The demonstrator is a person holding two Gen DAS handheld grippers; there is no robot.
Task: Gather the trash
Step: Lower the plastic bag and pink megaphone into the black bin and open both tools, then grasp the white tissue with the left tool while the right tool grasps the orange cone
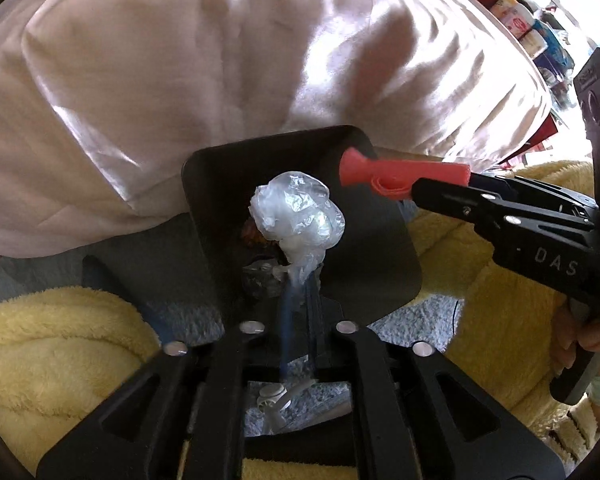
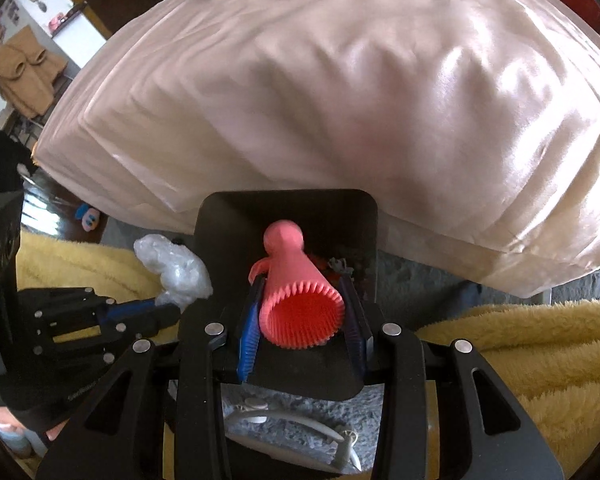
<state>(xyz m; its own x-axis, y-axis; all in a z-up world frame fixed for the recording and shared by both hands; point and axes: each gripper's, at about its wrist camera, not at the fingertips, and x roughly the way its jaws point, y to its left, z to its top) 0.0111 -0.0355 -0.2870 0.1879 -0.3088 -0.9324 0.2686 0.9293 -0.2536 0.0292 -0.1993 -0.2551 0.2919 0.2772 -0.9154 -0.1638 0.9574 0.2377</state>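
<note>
- We count one black bin (image 1: 364, 216).
- One crumpled plastic wad (image 1: 298, 212).
- One pink ribbed cone (image 2: 296, 292).
- Two grippers: left gripper (image 1: 300, 280), right gripper (image 2: 304, 312).
- One pale pillow (image 2: 340, 100).

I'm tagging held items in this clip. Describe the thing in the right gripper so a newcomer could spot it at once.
Start at the big pink duvet; just below its edge sits a black bin. Over the bin, the right gripper is shut on a coral rubber cone, with a round knob on top and a ridged open mouth. The crumpled clear plastic in the left gripper is pale and shapeless by contrast.
</note>
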